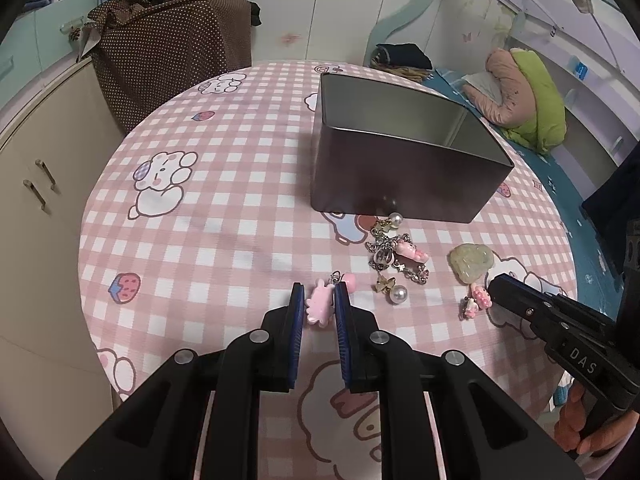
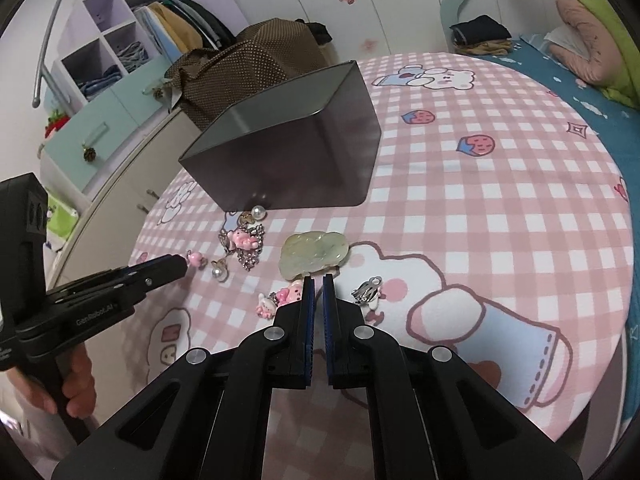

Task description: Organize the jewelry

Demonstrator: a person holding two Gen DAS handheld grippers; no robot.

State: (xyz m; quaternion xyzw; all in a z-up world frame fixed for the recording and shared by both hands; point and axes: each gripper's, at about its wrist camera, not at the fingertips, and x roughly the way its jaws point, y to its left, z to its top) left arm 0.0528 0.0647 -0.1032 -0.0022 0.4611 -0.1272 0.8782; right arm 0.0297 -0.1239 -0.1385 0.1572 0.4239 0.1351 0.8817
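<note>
My left gripper (image 1: 319,296) is shut on a pink bunny charm (image 1: 320,308) lying on the pink checked tablecloth (image 1: 224,216). The same charm (image 2: 196,259) pokes out past the left gripper's tip in the right wrist view. My right gripper (image 2: 318,280) is shut with nothing between its pads, just in front of a pale green jade pendant (image 2: 314,256). Small pink charms (image 2: 286,295) lie left of its tip and a silver clip (image 2: 366,291) lies to the right. The open metal tin (image 1: 400,168) stands behind a chain bracelet (image 1: 400,258) and pearl earrings (image 1: 398,294).
The round table's edge (image 2: 592,360) curves close on the right, with a bed in teal sheets (image 1: 560,176) beyond it. A brown dotted bag (image 1: 168,52) sits behind the table on a cream cabinet (image 1: 44,184). A hand (image 1: 588,428) holds the right gripper's handle.
</note>
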